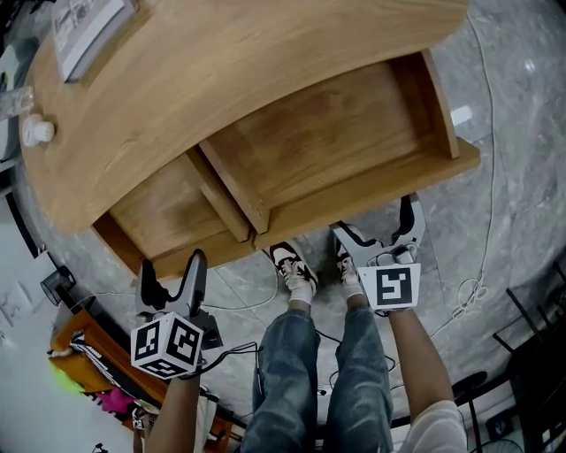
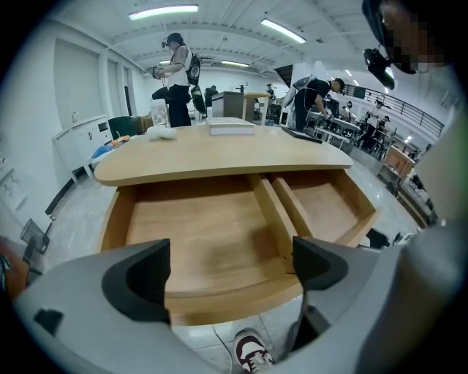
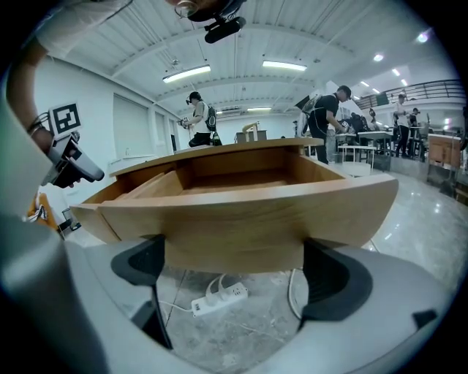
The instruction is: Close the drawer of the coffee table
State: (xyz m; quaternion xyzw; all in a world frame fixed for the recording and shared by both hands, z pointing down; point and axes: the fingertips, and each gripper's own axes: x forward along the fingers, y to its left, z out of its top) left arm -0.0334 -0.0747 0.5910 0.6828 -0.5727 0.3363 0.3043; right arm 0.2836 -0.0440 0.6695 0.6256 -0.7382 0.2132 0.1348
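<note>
Drawer [image 1: 380,188] is pulled way out from under the counter [image 1: 221,62], both of its compartments bare, so nothing's closed yet. The left gripper [image 1: 172,279] has its jaws wide apart with nothing in them. It hangs just in front of the left end of the drawer's front board and a bit above it, and it isn't touching. The right gripper [image 1: 380,232] is spread too, empty, and parked right up at the right part of the front board. From its own view the board fills the gap between the jaw tips, but I can't tell if it's actually in contact.

What I'd worry about:
- It's a wide, curved front. If one side gets shoved harder than the other, the drawer will probably rack and bind halfway.
- The right gripper sits low on the board, so its jaws could slip under the bottom edge instead of pushing it.
- With the jaws spread, a tip could get pinched where the front meets the counter.
- A hard slam would jolt the book [image 1: 88,26] up top.
</note>
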